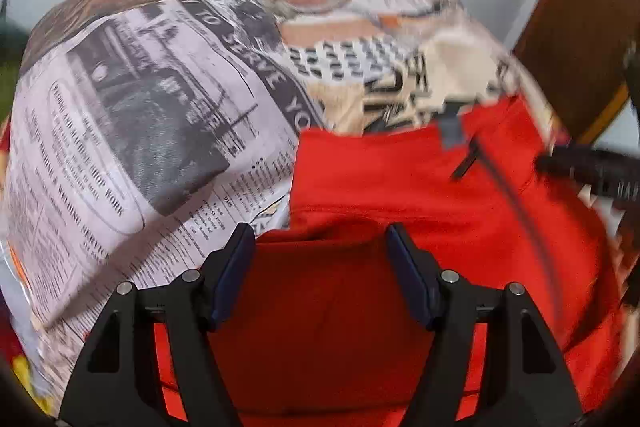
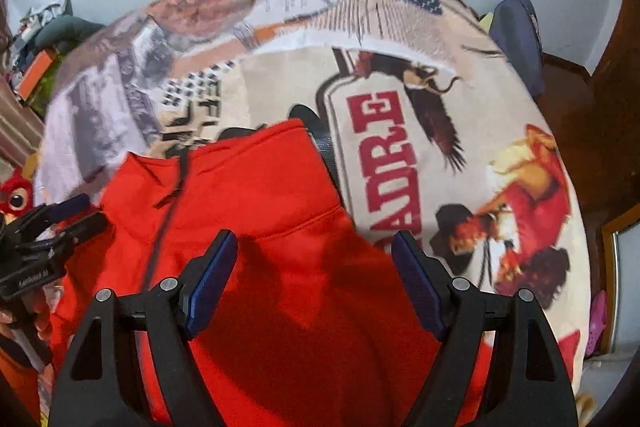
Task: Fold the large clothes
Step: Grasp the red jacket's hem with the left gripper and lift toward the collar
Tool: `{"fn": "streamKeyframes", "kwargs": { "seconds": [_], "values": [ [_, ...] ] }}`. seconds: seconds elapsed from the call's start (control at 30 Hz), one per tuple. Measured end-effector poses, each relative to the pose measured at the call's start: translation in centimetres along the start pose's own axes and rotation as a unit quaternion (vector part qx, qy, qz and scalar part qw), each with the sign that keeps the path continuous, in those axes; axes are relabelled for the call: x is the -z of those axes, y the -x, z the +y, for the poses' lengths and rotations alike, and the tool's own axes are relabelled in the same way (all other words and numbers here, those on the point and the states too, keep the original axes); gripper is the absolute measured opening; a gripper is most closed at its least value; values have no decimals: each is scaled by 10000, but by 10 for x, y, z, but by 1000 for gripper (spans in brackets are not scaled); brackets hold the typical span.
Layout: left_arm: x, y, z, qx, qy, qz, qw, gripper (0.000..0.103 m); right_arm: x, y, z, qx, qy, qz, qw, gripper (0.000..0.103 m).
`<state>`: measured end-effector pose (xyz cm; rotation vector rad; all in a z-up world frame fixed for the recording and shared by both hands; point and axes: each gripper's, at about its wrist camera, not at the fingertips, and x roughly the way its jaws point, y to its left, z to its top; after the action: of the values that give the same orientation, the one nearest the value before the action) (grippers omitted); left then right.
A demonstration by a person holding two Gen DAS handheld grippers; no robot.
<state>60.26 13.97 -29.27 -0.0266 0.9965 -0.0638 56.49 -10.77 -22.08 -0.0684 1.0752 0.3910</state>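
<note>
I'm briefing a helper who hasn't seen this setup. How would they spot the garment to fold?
Find the bed cover printed with newspaper clippings and rodeo pictures. On it lies the red garment, plain bright red with a dark zipper below its collar, unlike the busy print around it.

My left gripper (image 2: 60, 223) half cut off at the left edge, red garment's (image 2: 280, 227) near hem hidden under my tongs, far bedspread (image 1: 360, 39) print blurred
</note>
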Motion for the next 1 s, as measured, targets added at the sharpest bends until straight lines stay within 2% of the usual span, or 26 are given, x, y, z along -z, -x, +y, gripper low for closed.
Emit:
{"fn": "streamKeyframes", "kwargs": {
  "seconds": [0.07, 0.13, 0.17, 0.2, 0.23, 0.27, 0.33, 0.4, 0.47, 0.57, 0.67, 0.8, 1.0],
  "values": [
    [6, -8, -2, -88, -205, -44, 9997, 68, 1, -13, -1, -174, -13, 182, 9997, 76],
    [7, -12, 5, 29, 32, -94, 9999, 68, 7, -22, -2, -550, -247, 246, 9979, 60],
    [7, -15, 8, 109, 141, -61, 9998, 66, 9, -21, -1, -574, -329, 171, 9977, 58],
    [7, -17, 12, 205, 263, -31, 9994, 56, 12, -19, 2, -621, -296, 78, 9976, 53],
    [7, -19, 14, 163, 300, -14, 9994, 42, 13, -17, 4, -685, -234, 65, 9974, 42],
    [7, -20, 15, 26, 324, 10, 9995, 35, 13, -15, 5, -732, -179, 39, 9972, 38],
    [9, -19, 15, -2, 304, 3, 9995, 15, 15, -11, 9, -690, -87, 98, 9975, 19],
    [12, -10, 11, -4, 155, -36, 9999, 5, 16, -2, 14, -626, 46, 24, 9980, 9],
    [15, 2, 4, -227, -73, -115, 9996, 4, 17, 11, 15, -642, 84, -127, 9978, 6],
    [18, 27, 0, -288, -152, -188, 9993, 4, 20, 38, 12, -803, 45, -349, 9961, 5],
    [23, 68, -9, -198, -163, -428, 9988, 4, 28, 74, 14, -928, 105, -553, 9941, 4],
    [38, 120, -30, -149, -463, -671, 9966, 4, 50, 115, 27, -1019, 346, -749, 9914, 3],
    [77, 180, -51, 70, -610, -735, 9954, 3, 92, 164, 43, -1119, 487, -826, 9891, 2]
  ]
}}
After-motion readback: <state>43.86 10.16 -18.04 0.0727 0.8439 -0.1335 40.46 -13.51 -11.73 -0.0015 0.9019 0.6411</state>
